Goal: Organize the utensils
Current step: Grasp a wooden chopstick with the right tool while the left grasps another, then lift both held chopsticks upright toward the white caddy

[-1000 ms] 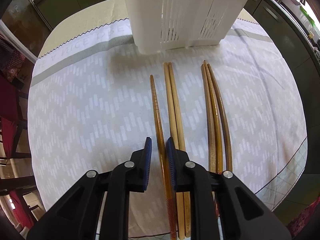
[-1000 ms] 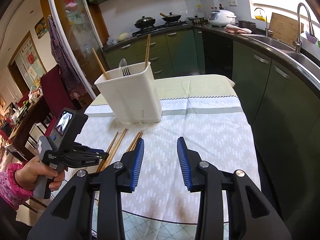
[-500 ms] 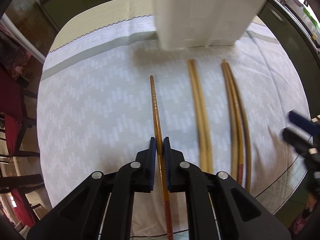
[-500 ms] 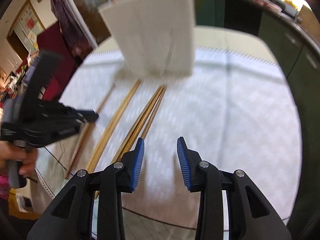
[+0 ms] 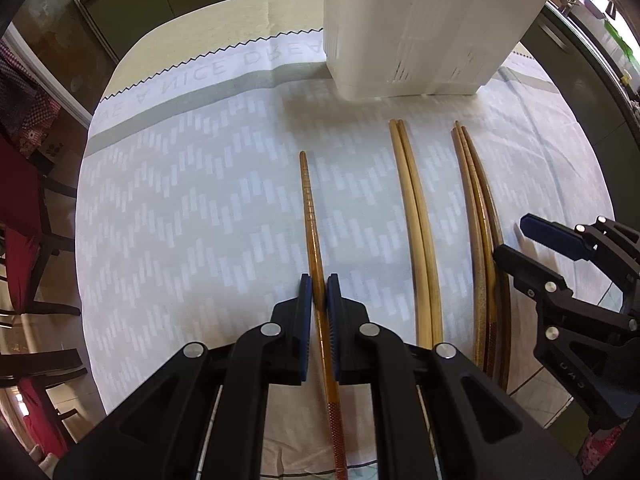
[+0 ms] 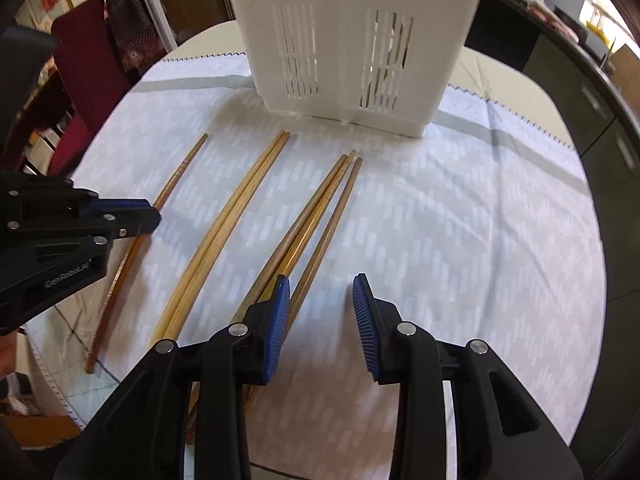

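Observation:
Several wooden chopsticks lie lengthwise on a white patterned tablecloth (image 5: pixel 180 208), in front of a white slotted utensil holder (image 5: pixel 424 28) (image 6: pixel 348 40). My left gripper (image 5: pixel 319 294) (image 6: pixel 148 216) is shut on the single brown chopstick (image 5: pixel 310 208) (image 6: pixel 180 172) at the left, which still lies on the cloth. A pale pair (image 5: pixel 416 216) (image 6: pixel 236 216) lies in the middle. A darker bundle of three (image 5: pixel 478 216) (image 6: pixel 320 204) lies at the right. My right gripper (image 6: pixel 320 308) (image 5: pixel 516 240) hangs open just right of that bundle, nothing between its pads.
The table edge and tiled floor (image 6: pixel 72 336) show near the chopsticks' thick ends. A red-cushioned chair (image 5: pixel 20 208) stands at the left. Green kitchen cabinets (image 6: pixel 600 112) run along the right and back.
The left gripper's jaws closed onto the single brown chopstick. The right gripper swung down from a level view of the kitchen to hang over the table beside the dark bundle.

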Demonstrator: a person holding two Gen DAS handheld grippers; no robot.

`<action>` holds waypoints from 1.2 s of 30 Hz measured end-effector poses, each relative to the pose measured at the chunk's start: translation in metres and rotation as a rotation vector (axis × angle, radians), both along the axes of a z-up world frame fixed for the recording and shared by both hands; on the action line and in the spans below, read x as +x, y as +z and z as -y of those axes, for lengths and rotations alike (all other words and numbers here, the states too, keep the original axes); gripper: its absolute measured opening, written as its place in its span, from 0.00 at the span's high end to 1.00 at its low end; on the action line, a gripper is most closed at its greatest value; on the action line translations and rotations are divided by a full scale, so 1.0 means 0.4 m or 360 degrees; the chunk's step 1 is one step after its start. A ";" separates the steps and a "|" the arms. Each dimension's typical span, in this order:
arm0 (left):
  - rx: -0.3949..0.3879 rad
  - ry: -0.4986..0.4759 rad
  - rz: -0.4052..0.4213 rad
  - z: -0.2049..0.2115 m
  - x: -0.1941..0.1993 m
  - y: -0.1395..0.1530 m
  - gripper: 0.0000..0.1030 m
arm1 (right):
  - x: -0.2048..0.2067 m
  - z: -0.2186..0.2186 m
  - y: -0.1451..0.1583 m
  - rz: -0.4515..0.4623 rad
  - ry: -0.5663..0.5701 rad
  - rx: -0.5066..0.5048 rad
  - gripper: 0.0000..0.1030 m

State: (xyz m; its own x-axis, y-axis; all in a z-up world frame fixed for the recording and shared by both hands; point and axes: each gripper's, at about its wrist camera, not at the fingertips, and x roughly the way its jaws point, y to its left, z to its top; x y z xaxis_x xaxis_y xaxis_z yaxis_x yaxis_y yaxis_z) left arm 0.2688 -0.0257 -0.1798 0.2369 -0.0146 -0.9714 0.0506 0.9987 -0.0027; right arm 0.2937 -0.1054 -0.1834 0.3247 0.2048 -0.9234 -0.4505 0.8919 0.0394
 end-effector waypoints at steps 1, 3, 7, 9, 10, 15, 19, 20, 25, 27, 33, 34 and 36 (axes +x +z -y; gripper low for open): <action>0.0002 0.0000 0.0000 0.000 0.002 0.000 0.92 | 0.003 -0.012 -0.005 -0.0008 0.0006 -0.0019 0.68; 0.0007 0.0005 -0.0001 -0.003 0.003 -0.002 0.92 | 0.005 -0.034 -0.010 -0.0003 0.0019 -0.0040 0.70; 0.0013 0.0013 -0.0014 0.006 0.002 0.007 0.92 | -0.004 -0.057 -0.003 -0.0005 0.0053 -0.0055 0.81; 0.0016 0.0011 -0.0020 0.009 0.003 0.006 0.92 | -0.002 -0.057 -0.004 -0.0018 0.0080 -0.0040 0.83; 0.0017 0.0011 -0.0025 0.009 0.004 0.004 0.92 | 0.001 -0.052 -0.005 -0.0045 0.0082 -0.0019 0.86; -0.0016 0.0034 -0.0039 0.000 0.010 0.005 0.93 | 0.011 -0.008 -0.002 -0.0098 0.0066 0.0036 0.93; -0.0044 0.0047 -0.0037 -0.012 0.011 0.007 0.93 | 0.003 0.021 0.032 -0.0024 0.0043 0.0121 0.93; -0.0045 0.0050 -0.0037 -0.015 0.011 0.008 0.93 | -0.001 0.026 0.044 0.0000 0.0040 0.0140 0.93; -0.0053 0.0058 -0.0017 -0.030 0.008 0.023 0.93 | -0.022 0.057 0.098 0.0087 0.0025 0.0229 0.93; -0.0064 0.0061 0.0007 -0.037 0.005 0.041 0.93 | -0.029 0.078 0.119 0.0115 0.0015 0.0257 0.93; -0.0061 0.0058 0.0103 -0.062 -0.014 0.112 0.93 | -0.054 0.128 0.177 0.0202 -0.0024 0.0348 0.93; -0.0063 0.0056 0.0118 -0.069 -0.021 0.124 0.93 | -0.059 0.135 0.187 0.0215 -0.0026 0.0361 0.93; -0.0070 0.0055 0.0152 -0.077 -0.034 0.150 0.93 | -0.067 0.149 0.204 0.0239 -0.0038 0.0378 0.93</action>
